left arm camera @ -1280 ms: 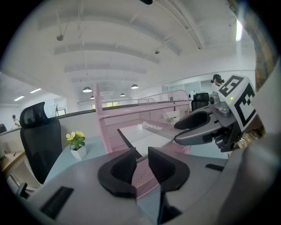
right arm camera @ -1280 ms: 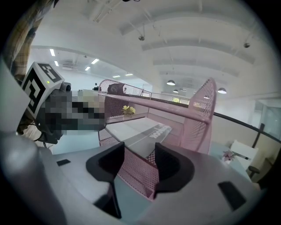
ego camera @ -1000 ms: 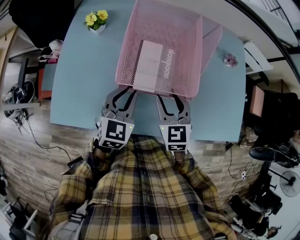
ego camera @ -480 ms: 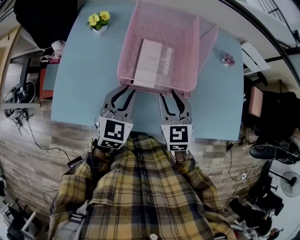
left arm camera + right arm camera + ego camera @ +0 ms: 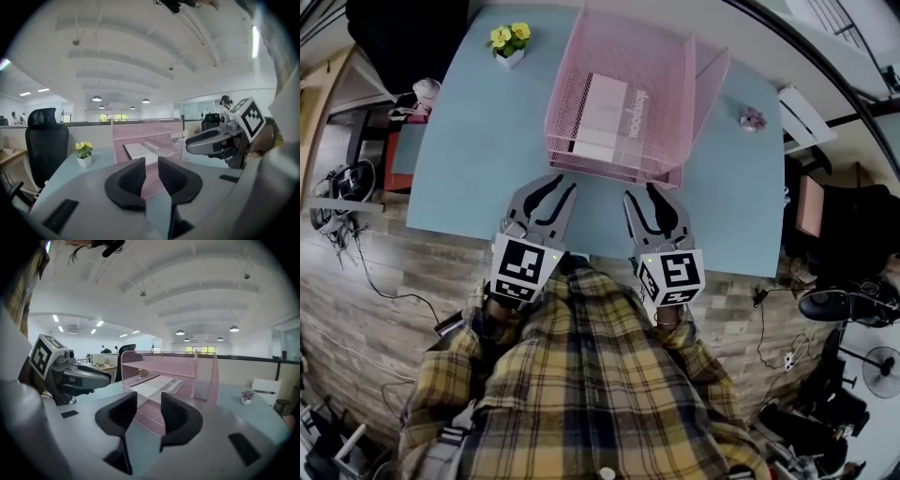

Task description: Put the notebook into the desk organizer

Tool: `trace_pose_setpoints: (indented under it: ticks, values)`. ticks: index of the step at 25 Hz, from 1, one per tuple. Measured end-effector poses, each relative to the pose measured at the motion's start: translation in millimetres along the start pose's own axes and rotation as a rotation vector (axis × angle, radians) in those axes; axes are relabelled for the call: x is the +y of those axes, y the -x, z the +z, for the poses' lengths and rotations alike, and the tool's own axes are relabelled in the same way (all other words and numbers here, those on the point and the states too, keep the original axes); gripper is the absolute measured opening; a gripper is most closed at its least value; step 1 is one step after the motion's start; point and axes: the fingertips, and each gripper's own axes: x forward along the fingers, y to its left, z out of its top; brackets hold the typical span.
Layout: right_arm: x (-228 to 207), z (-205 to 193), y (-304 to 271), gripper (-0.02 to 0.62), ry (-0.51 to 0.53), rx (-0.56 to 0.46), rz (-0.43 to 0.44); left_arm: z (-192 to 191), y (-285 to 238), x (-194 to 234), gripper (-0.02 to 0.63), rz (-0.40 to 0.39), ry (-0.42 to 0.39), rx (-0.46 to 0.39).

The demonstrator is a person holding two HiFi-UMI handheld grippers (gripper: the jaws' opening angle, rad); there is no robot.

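Notebook lies flat inside the pink desk organizer, so the task looks finished. Left gripper and right gripper hold nothing, jaws partly apart; the right jaws have just been closing.

Yellow plaid shirt; grey left hand-held gripper, right hand-held gripper, black jaws
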Motion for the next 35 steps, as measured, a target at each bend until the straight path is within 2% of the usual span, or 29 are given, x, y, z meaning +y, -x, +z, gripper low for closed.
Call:
trace_pose_setpoints:
  ticks: [5,12,15,22,35]
  values:
    - [7.7,8.1,22.2,0.124,-0.101,-0.069,0.055,-0.2,14.8,-13.1,0.072,-0.072,0.093,-0.023]
    - [9.0,16.2,45.2,0.043,-0.129,-0.118,0.054,5.9,29.3,-28.5,0.069,-0.166,0.166,-0.055]
    - [9.5,17.2,51.5,0.027,-0.130,-0.125,0.053,8.8,32.7,-34.0,0.043,-0.193,0.178,-0.065]
    - [2.8,11.6,57.7,0.003,-0.149,-0.126,0.046,10.5,33.2,-37.6,-0.008,-0.208,0.193,-0.076]
    - [-13.4,3.4,55.1,0.002,-0.156,-0.113,0.042,8.9,26.0,-32.5,-0.009,-0.204,0.203,-0.077]
